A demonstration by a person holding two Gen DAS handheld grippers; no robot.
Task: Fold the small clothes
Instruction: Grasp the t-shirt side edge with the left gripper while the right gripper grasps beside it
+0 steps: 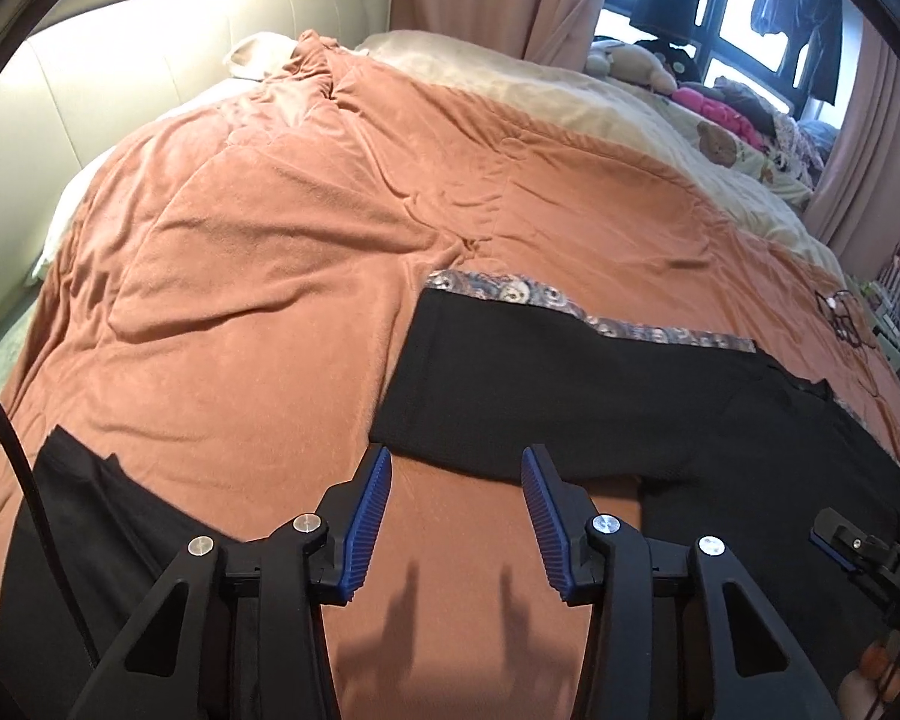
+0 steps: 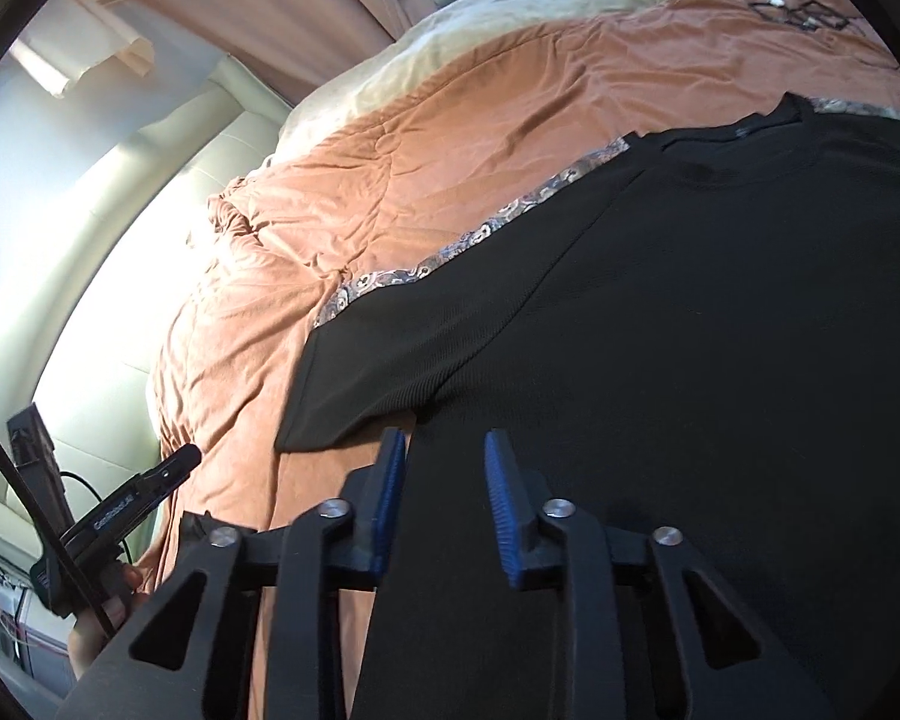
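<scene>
A black t-shirt (image 1: 570, 384) lies flat on the orange bedspread (image 1: 258, 252), on top of a patterned cloth whose edge (image 1: 510, 291) shows along its far side. My left gripper (image 1: 456, 462) is open and empty, just short of the near hem of the shirt's sleeve. In the right wrist view the same shirt (image 2: 720, 330) fills the right half, with its sleeve (image 2: 366, 384) spread to the left. My right gripper (image 2: 444, 444) is open and empty, over the shirt's side edge below the sleeve. The right gripper also shows in the left wrist view (image 1: 870, 552).
Another black garment (image 1: 72, 540) lies at the near left. A cream blanket (image 1: 600, 96) and soft toys (image 1: 714, 144) lie along the far side under the window. A padded headboard (image 1: 48, 114) stands at the left. A black line drawing (image 1: 840, 318) marks the bedspread.
</scene>
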